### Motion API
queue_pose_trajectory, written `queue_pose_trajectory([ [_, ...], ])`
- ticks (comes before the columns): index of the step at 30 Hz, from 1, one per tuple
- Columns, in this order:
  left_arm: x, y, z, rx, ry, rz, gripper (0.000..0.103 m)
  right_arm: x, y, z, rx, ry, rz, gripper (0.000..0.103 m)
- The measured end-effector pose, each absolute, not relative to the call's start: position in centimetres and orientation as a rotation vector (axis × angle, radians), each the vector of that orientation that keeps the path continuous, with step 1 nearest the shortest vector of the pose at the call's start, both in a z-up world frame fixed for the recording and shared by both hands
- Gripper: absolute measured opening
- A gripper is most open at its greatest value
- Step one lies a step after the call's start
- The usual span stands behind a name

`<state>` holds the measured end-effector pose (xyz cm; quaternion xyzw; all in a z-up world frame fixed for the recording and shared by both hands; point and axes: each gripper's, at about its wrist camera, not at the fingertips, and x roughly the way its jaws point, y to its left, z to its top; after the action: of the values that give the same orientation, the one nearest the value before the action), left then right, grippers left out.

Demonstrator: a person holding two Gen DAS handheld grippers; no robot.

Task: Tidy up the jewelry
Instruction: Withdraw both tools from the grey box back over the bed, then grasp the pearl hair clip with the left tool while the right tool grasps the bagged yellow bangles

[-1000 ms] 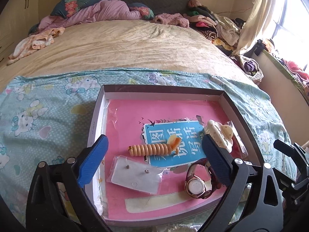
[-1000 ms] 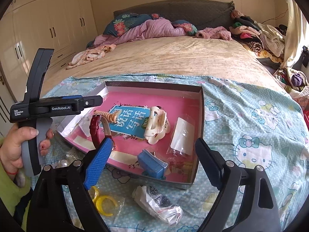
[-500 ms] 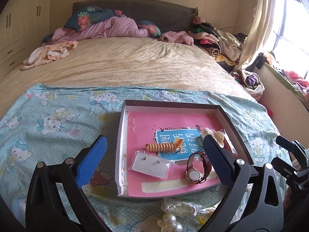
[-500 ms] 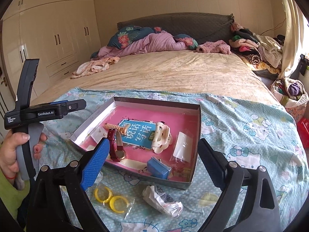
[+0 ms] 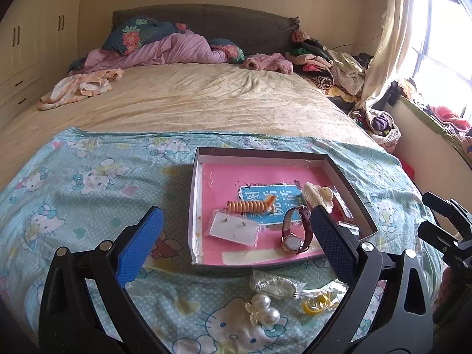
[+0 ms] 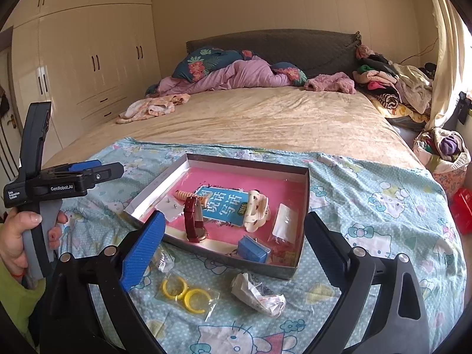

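Observation:
A shallow box [image 5: 351, 194] [image 6: 305, 206] with a pink liner sits on a Hello Kitty cloth. Inside lie a red-strapped watch [image 5: 295, 233] [image 6: 194, 221], an orange spiral tie [image 5: 250, 205], an earring card in a bag [image 5: 233, 228], a cream hair claw [image 5: 320, 196] [image 6: 256, 211] and a blue block [image 6: 253, 249]. In front of the box lie a pearl clip [image 5: 262, 309], yellow rings in a bag [image 6: 183, 292] [image 5: 317, 303] and two crumpled bags [image 6: 259, 293] [image 5: 274, 284]. My left gripper [image 5: 236, 244] and right gripper [image 6: 236, 250] are open and empty, held back above the near edge.
The cloth [image 5: 88, 194] covers the foot of a beige bed [image 5: 191, 97]. Pillows and clothes pile up at the headboard [image 6: 236, 73]. Wardrobes [image 6: 88, 59] stand left; a window and curtain [image 5: 392, 44] right. The left gripper and hand show in the right wrist view [image 6: 38, 194].
Both grippers have pulled back and up from the box, so it looks smaller and the loose items in front of it have come into view. Both stayed open.

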<state>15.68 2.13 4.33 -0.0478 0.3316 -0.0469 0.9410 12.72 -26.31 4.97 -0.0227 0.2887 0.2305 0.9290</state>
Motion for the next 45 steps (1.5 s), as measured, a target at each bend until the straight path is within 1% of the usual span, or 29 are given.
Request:
queue_pose_trajectory([
  [20,11.2,1.5,3.2,-0.022,0.691,-0.104,0.093,9.4,-25.4,3.3,-0.065,0.662,0.52,0.095],
  [45,10.3,0.2,-2.5,0.049,0.847,-0.131,0.093,8.1,-25.3,-1.1,-0.081,0.786,0.554,0.095],
])
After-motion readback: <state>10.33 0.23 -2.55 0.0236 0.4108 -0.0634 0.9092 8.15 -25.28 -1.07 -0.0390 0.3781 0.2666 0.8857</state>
